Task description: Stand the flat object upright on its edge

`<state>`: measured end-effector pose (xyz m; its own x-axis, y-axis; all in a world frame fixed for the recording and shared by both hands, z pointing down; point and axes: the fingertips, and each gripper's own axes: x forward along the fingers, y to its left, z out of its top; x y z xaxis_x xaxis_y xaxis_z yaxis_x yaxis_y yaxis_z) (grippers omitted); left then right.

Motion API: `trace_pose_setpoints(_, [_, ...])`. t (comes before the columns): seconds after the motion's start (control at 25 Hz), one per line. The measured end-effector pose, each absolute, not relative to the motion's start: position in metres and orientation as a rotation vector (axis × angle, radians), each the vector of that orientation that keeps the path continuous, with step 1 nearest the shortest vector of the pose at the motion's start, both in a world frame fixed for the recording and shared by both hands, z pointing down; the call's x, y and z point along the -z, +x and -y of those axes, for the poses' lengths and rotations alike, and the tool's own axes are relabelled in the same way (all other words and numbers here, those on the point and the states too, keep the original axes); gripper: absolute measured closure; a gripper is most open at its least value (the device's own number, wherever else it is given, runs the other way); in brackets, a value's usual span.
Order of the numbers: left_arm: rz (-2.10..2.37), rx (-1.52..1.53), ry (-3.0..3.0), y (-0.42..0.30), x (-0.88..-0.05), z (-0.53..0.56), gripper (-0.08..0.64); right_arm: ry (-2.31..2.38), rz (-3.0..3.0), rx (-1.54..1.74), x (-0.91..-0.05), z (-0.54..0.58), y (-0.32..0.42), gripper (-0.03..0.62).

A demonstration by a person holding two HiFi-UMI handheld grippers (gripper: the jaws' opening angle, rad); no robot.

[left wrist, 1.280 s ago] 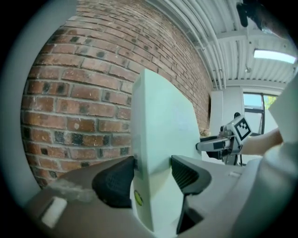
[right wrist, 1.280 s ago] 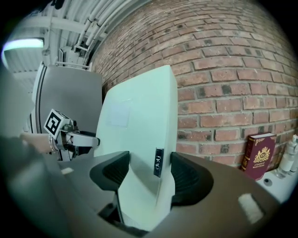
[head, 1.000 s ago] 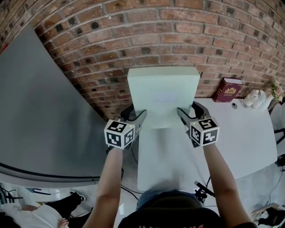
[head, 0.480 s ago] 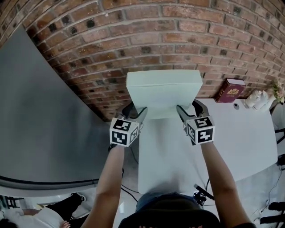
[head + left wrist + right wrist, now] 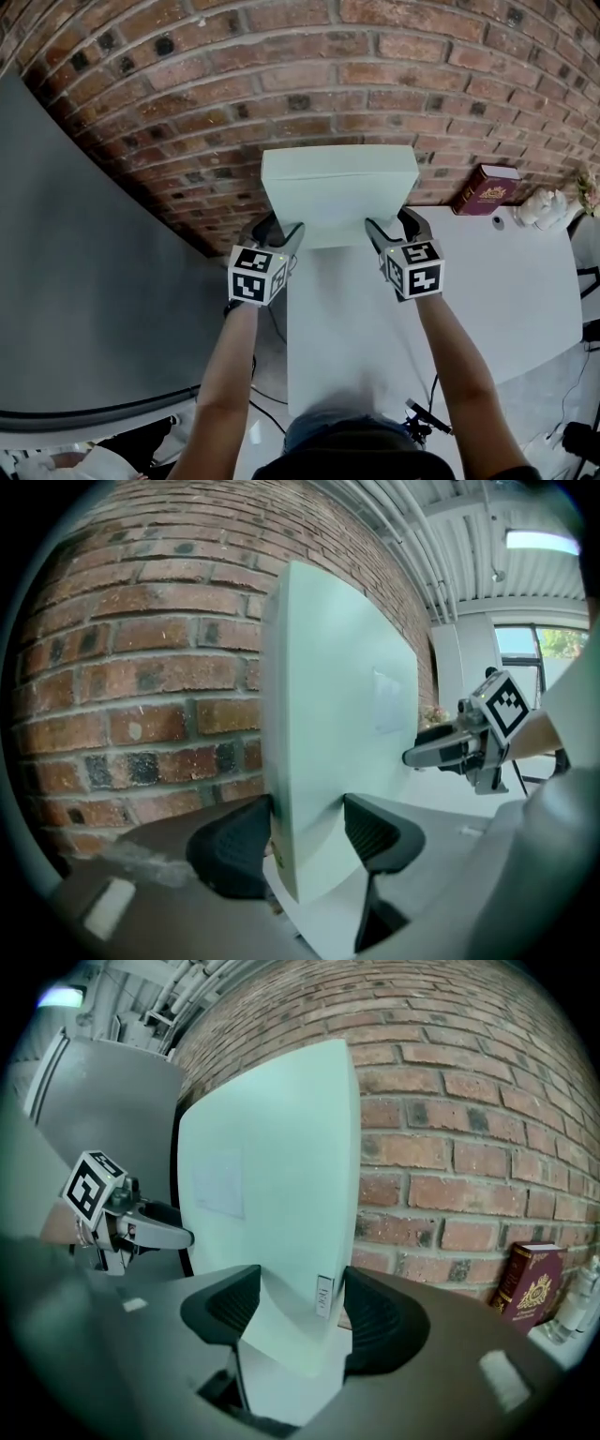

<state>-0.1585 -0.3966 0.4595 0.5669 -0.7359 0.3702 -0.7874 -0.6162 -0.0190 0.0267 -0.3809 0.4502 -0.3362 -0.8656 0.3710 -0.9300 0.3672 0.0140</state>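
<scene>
A flat pale green box point(image 5: 337, 192) stands nearly upright on its long edge at the far end of the white table point(image 5: 356, 328), close to the brick wall. My left gripper point(image 5: 278, 236) is shut on the box's left lower corner, and my right gripper point(image 5: 392, 234) is shut on its right lower corner. In the left gripper view the box point(image 5: 328, 733) rises between the black pads point(image 5: 234, 850). In the right gripper view the box point(image 5: 272, 1213) sits between the pads point(image 5: 380, 1321), with a small label on its edge.
A brick wall point(image 5: 309, 84) runs right behind the box. A dark red book point(image 5: 485, 189) leans against the wall at the right, with white objects point(image 5: 544, 208) beyond it. A grey panel point(image 5: 84, 281) fills the left side.
The box has tipped from a slanted pose to nearly upright, its top edge swinging toward the wall. Both grippers rose slightly and moved forward with it.
</scene>
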Motion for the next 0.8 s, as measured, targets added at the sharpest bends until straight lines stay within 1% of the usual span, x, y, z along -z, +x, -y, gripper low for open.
trace_pose_setpoints(0.36, [1.304, -0.604, 2.62, -0.159, -0.489, 0.422, 0.308, 1.555, 2.271, -0.32, -0.483, 0.407, 0.026, 0.311])
trace_pose_setpoints(0.8, [1.284, -0.636, 2.583, -0.159, -0.518, 0.445, 0.308, 1.523, 2.243, -0.355, -0.511, 0.433, 0.026, 0.311])
